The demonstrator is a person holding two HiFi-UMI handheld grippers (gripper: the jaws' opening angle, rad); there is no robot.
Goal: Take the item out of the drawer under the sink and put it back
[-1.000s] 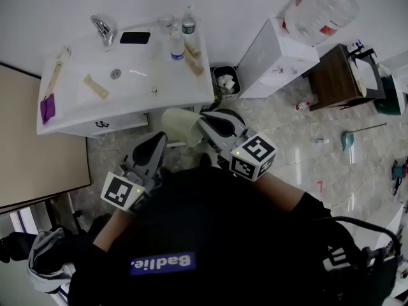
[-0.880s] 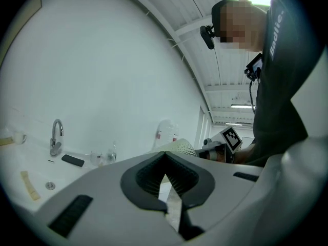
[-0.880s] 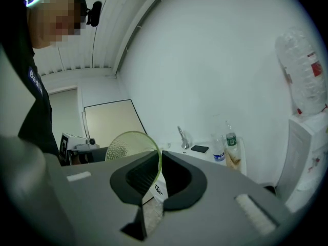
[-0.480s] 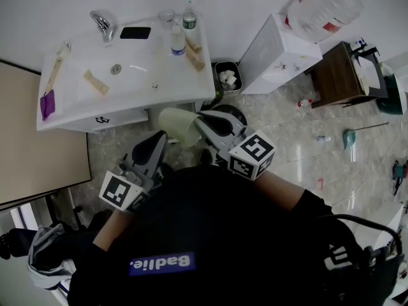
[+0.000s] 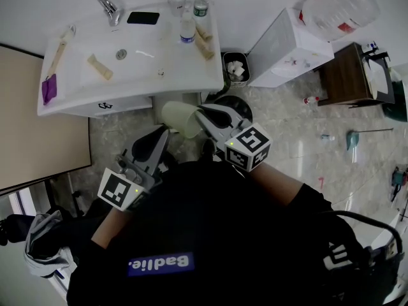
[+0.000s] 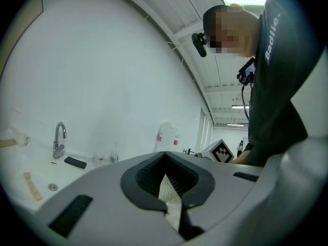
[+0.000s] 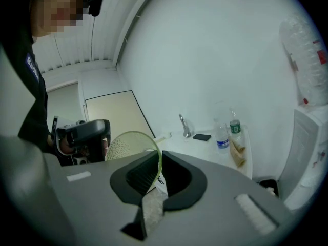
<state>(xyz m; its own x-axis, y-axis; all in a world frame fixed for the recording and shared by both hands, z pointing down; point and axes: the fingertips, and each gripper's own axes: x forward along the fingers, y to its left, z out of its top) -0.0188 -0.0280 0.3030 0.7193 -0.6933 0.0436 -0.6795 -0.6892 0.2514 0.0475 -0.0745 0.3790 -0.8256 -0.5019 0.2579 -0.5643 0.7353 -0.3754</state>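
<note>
One thin edge is all that carries the load: the right gripper [image 5: 199,113] has its jaws pinched on the rim of the green cup [image 5: 178,118], whose wall looks dotted with small holes in the right gripper view. The cup hangs in the air just below the front edge of the sink [image 5: 76,75], beside the drawer [image 5: 95,109] and over the tiled floor [image 5: 287,152]. Because the body of the cup sticks out sideways from the pinch, I judge that a quick swing or a bump could make it swivel between the pads or slide free, and it would then drop to the tiles and perhaps roll toward the bin [image 5: 237,69]. The sink's front edge is close above the cup, so a lift or a push forward at the wrong height could knock the cup against it and lever it out of the grip. The left gripper [image 5: 156,139] hangs near the drawer with its jaws pressed together and nothing between them. From above I cannot tell whether the drawer stands open. If it is closed, the cup cannot go in until that gripper pulls the front out, and pushing the cup in early would jam it against the panel.
</note>
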